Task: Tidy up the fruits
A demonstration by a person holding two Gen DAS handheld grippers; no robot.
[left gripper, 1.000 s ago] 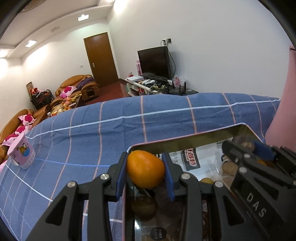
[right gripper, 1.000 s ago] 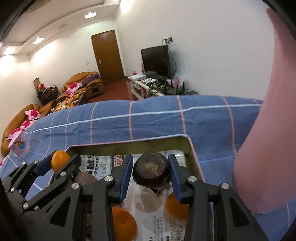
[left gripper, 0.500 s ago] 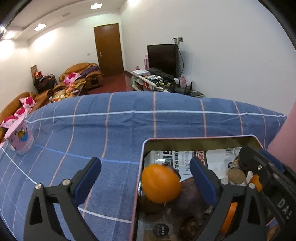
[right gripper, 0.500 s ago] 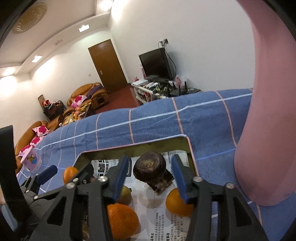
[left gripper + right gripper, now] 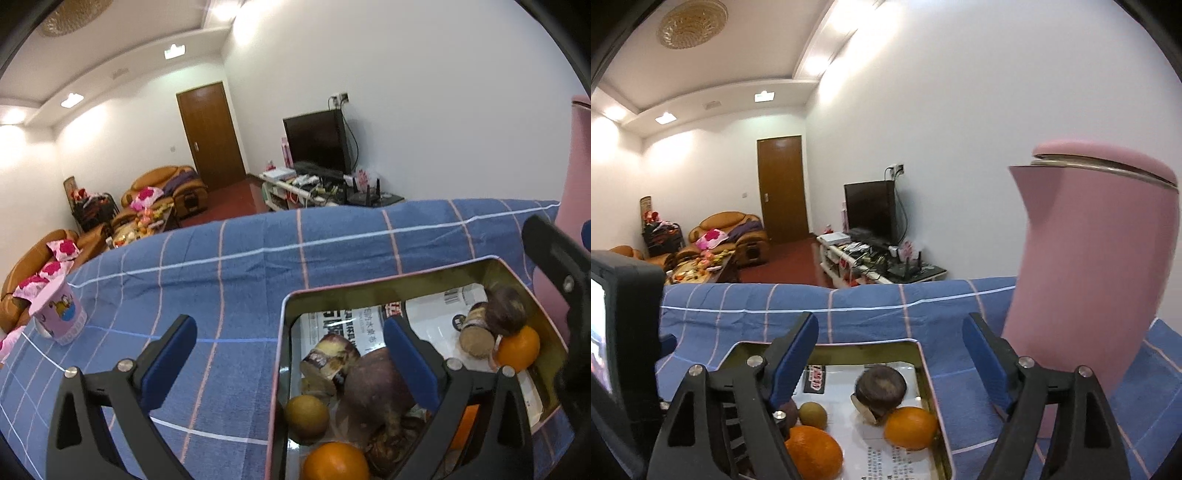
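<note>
Both grippers wide over the tin, nothing gripped!

Left gripper (image 5: 288,354) and right gripper (image 5: 890,350) have their jaws spreading, empty. In the tray (image 5: 932,391) on the blue checked surface (image 5: 229,280): oranges (image 5: 910,427), a kiwi (image 5: 812,413) and a dark mangosteen (image 5: 881,387). Pink kettle (image 5: 1089,266) stands just right.

**Fruit lying in the paper-lined tin**

The metal tin (image 5: 282,369) fills the lower right of the left-wrist frame. Inside, an orange (image 5: 334,461) sits at the bottom edge, a brown kiwi (image 5: 307,413) just above it, a purple sweet potato (image 5: 373,384) beside them. Another orange (image 5: 517,349) rests against the right wall, touching a dark round fruit (image 5: 506,310).
</note>
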